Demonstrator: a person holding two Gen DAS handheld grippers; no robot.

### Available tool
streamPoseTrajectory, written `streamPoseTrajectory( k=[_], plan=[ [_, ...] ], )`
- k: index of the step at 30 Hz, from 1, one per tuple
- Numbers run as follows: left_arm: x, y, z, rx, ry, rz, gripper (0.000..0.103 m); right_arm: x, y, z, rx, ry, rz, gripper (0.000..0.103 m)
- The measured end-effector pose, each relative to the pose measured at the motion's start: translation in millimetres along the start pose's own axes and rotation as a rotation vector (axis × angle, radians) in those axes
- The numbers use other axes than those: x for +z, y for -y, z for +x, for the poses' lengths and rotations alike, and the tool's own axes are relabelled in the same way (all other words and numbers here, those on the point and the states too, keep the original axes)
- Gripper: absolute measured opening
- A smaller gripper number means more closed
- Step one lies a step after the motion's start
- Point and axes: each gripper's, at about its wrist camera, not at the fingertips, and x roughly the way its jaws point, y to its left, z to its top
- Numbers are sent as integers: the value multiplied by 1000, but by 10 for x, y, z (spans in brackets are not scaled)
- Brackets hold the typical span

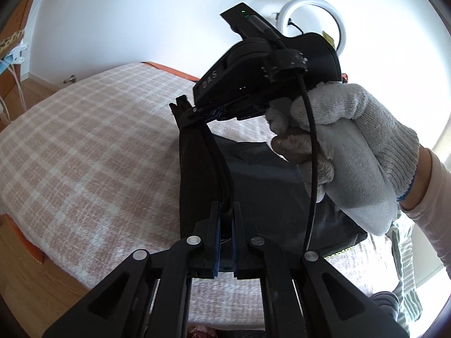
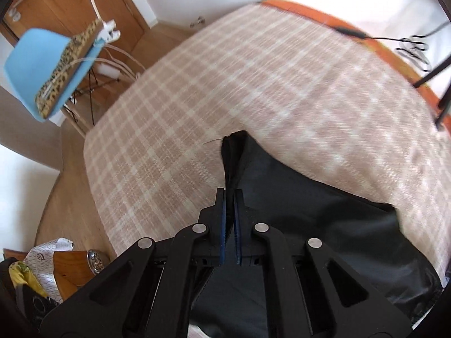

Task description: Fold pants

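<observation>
Where wood floor point(image 2: 70, 197) shows, plaid bed point(image 2: 225, 84) w/ black pants point(image 2: 310, 211).

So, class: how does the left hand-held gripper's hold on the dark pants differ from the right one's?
1. The left hand-held gripper pinches a thick bunch of the pants; the right hand-held gripper pinches a thinner edge.
2. The left grips nearer the camera; the right grips the far end, raised off the checked blanket.
Both are shut on the pants.
</observation>
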Motion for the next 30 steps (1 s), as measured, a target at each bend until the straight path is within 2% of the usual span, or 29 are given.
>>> streamPoseTrajectory(
  k=[7,16,23,30],
  plan=[
    [43,484,69,-75,-16,88,3,-283,572,-587,-7,94,73,5],
    [-72,1323,418,-178,-93,227,3,-872,1492,-1132,-45,164,182,5],
    [-193,1895,803,-249,-173,291,3,-1356,2259,-1333,-74,177,280,5],
    [-390,2394,1186,-288,-255,356,3,-1712,2853,-1311,-91,166,344,5]
  ],
)
